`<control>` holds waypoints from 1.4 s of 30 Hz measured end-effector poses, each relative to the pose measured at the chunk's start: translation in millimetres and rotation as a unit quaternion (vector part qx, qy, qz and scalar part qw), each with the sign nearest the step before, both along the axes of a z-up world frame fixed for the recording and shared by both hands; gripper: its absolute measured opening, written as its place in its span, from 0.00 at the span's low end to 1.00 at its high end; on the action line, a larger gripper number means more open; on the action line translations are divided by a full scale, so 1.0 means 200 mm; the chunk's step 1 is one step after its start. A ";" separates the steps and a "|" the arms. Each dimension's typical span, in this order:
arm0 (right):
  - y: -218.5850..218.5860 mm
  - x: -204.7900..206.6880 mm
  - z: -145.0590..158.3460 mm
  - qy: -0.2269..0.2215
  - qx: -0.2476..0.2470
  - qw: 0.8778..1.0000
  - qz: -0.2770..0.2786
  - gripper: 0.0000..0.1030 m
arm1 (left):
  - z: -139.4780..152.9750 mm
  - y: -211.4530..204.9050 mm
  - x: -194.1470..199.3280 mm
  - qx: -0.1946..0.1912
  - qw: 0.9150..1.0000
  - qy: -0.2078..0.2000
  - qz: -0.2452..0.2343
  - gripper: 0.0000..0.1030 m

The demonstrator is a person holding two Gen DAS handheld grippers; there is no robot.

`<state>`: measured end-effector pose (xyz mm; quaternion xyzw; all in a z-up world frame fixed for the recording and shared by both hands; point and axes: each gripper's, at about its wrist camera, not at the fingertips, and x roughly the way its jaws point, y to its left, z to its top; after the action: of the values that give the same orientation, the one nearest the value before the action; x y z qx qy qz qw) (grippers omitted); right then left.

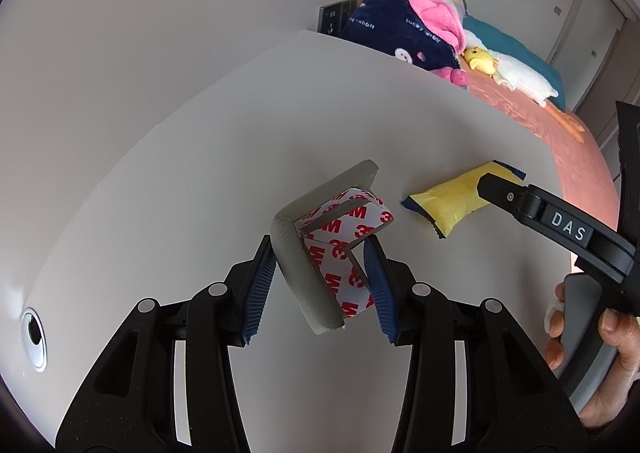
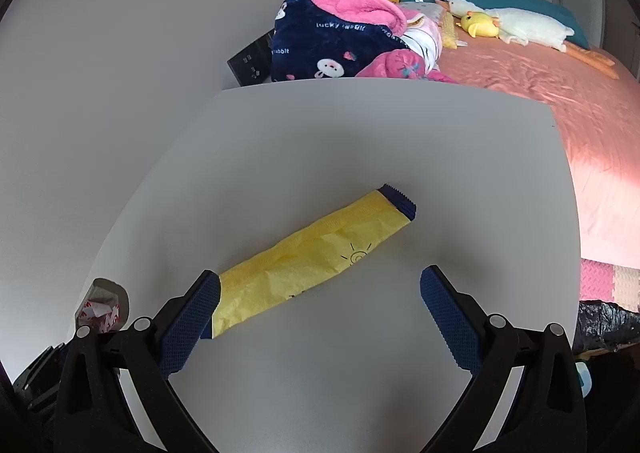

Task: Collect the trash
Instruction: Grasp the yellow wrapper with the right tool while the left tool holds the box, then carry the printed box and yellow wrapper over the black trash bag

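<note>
Mid-collection, one piece in hand, second being approached. Left gripper [image 1: 326, 285] clenched on a grey corner guard [image 1: 308, 273] with printed backing. Right gripper [image 2: 320, 305] spread wide, empty, over the yellow wrapper [image 2: 312, 253] flat on the white table [image 2: 360, 133]. Wrapper's near end beside the left pad, possibly touching. Next: centre, lower, close.

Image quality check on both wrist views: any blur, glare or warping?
Left wrist: sharp, strong fisheye bending the white table edge; soft shadow under the yellow crinkled wrapper. Right wrist: sharp too, sunlight washing out the pink bedspread; dark corner vignetting in both.
</note>
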<state>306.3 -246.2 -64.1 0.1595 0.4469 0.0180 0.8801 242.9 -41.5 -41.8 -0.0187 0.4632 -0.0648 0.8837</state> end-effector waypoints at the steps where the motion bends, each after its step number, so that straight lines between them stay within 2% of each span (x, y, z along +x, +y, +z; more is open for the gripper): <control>1: 0.01 0.02 0.00 0.001 -0.001 1.000 -0.003 0.97 | 0.00 0.01 0.00 0.000 1.000 0.000 0.003 0.44; 8: 0.06 0.12 -0.01 0.013 -0.027 0.999 -0.016 0.94 | -0.01 0.12 0.01 -0.011 0.999 0.007 0.030 0.44; 13: 0.10 0.16 -0.05 0.032 -0.052 0.998 -0.005 0.62 | 0.00 0.15 0.00 -0.020 0.999 0.005 0.038 0.44; 14: 0.11 0.15 -0.04 0.031 -0.056 0.998 0.001 0.52 | 0.00 0.15 0.00 -0.020 0.999 0.004 0.037 0.44; 18: 0.12 0.14 -0.05 0.030 -0.037 0.998 0.028 0.36 | 0.00 0.14 0.00 -0.018 0.999 0.005 0.032 0.44; 21: 0.12 0.11 -0.04 0.021 -0.022 0.999 0.043 0.29 | 0.01 0.13 0.00 -0.015 0.999 0.003 0.029 0.44; 30: 0.10 0.01 0.00 0.010 -0.014 0.996 0.083 0.19 | 0.01 0.11 0.00 -0.017 0.999 0.007 0.028 0.44; 36: 0.08 -0.08 0.02 0.001 -0.026 0.994 0.103 0.19 | -0.02 0.06 -0.05 -0.016 1.000 0.012 0.022 0.44; 42: 0.03 -0.19 0.08 -0.011 -0.031 0.993 0.114 0.19 | -0.01 0.02 -0.15 -0.030 0.999 0.010 0.020 0.44</control>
<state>267.4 -239.4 -48.5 0.0802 0.4526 0.1067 0.8817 212.8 -38.5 -43.3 -0.0553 0.4698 -0.0612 0.8789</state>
